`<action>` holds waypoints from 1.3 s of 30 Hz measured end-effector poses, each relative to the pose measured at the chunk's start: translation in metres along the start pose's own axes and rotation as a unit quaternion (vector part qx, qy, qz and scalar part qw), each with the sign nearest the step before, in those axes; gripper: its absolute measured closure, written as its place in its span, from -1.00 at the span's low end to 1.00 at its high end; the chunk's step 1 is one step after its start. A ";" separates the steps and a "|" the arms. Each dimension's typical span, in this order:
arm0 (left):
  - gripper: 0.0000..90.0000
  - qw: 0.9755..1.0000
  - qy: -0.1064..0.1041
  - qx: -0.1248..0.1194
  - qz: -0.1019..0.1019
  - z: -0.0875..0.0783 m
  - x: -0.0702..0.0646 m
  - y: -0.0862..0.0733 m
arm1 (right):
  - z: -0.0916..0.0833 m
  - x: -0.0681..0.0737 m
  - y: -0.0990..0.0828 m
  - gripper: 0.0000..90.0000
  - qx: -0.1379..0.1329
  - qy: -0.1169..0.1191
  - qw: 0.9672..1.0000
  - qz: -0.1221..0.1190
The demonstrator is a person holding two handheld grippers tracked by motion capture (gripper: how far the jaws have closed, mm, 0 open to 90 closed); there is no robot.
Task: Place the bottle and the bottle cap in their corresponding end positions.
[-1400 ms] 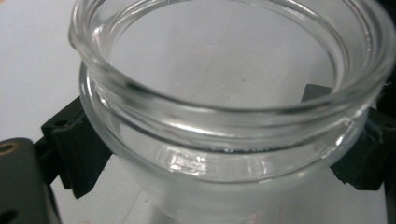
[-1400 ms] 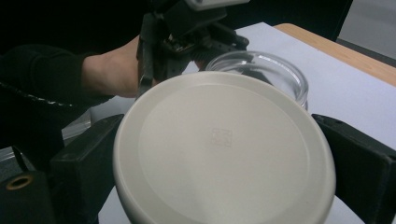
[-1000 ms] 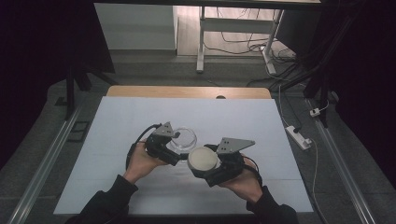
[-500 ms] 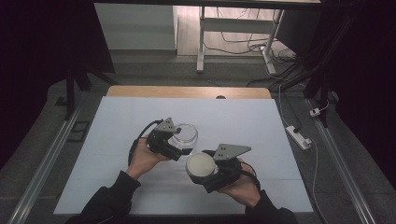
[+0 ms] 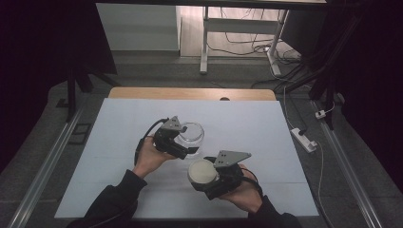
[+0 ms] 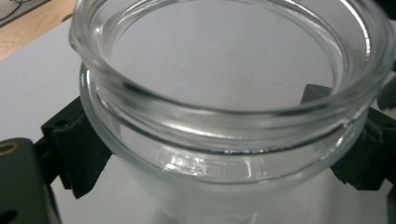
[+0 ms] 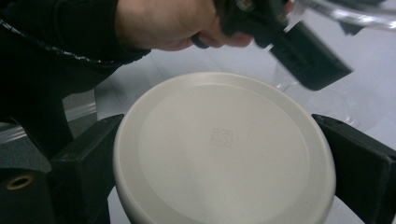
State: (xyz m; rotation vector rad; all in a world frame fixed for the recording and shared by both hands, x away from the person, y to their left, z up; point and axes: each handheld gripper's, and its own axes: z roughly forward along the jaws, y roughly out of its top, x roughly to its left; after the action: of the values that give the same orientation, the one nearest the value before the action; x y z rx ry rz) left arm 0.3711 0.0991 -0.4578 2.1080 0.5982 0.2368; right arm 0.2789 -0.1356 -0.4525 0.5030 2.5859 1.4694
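A clear glass jar (image 5: 191, 136) with no lid stands near the middle of the white table, and my left gripper (image 5: 183, 142) is shut on it. In the left gripper view the jar's open mouth (image 6: 224, 74) sits close up between the two black jaws. My right gripper (image 5: 205, 176) is shut on a round cream-white lid (image 5: 202, 173), held nearer the table's front edge and apart from the jar. The lid (image 7: 224, 154) lies flat between the jaws in the right gripper view, with the left hand (image 7: 163, 23) and its gripper beyond.
The white table top (image 5: 247, 128) has a wooden strip (image 5: 190, 93) along its far edge. A power strip (image 5: 304, 139) with a cable lies on the floor to the right. Metal table legs (image 5: 204, 42) stand further back.
My right gripper has drawn the lid away from the jar, toward the front edge of the table. My left gripper has held the jar in about the same place.
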 end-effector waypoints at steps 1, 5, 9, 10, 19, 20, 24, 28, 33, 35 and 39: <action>-0.83 1.000 -0.001 -0.001 0.000 0.001 0.001 0.001 | 0.001 0.000 -0.001 -0.84 0.001 0.000 1.000 -0.001; -0.83 1.000 0.002 -0.004 0.001 0.005 0.003 0.004 | 0.005 0.001 -0.003 -0.84 0.006 0.001 1.000 -0.005; -0.83 1.000 0.003 -0.005 0.002 0.009 0.006 0.006 | 0.009 0.002 -0.006 -0.84 0.010 0.001 1.000 -0.008; -0.83 1.000 0.004 -0.006 0.002 0.012 0.008 0.006 | 0.010 0.001 -0.007 -0.84 0.011 0.000 1.000 -0.010; -0.83 1.000 0.007 -0.007 0.001 0.023 0.019 0.006 | 0.018 -0.001 -0.015 -0.84 0.017 -0.001 1.000 -0.010; -0.83 1.000 0.007 -0.007 0.001 0.023 0.019 0.006 | 0.020 -0.001 -0.016 -0.84 0.019 -0.002 1.000 -0.010; -0.83 1.000 0.006 -0.009 0.005 0.028 0.023 0.007 | 0.026 -0.001 -0.020 -0.84 0.025 -0.002 1.000 -0.013; -0.83 1.000 0.009 -0.011 0.006 0.033 0.028 0.008 | 0.031 0.000 -0.024 -0.84 0.025 -0.003 0.999 -0.019; -0.83 1.000 0.012 -0.013 0.005 0.040 0.034 0.009 | 0.037 -0.002 -0.028 -0.84 0.030 -0.005 0.999 -0.021; -0.83 1.000 0.011 -0.013 0.005 0.042 0.035 0.009 | 0.040 -0.002 -0.030 -0.84 0.034 -0.006 0.999 -0.022; -0.83 1.000 0.016 -0.010 0.005 0.046 0.040 0.007 | 0.044 -0.003 -0.033 -0.84 0.036 -0.008 0.999 -0.025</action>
State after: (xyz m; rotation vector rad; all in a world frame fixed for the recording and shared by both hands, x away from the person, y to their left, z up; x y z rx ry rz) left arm 0.4254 0.0819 -0.4807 2.0915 0.6027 0.2813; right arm 0.2863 -0.1167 -0.5040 0.4535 2.6270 1.3572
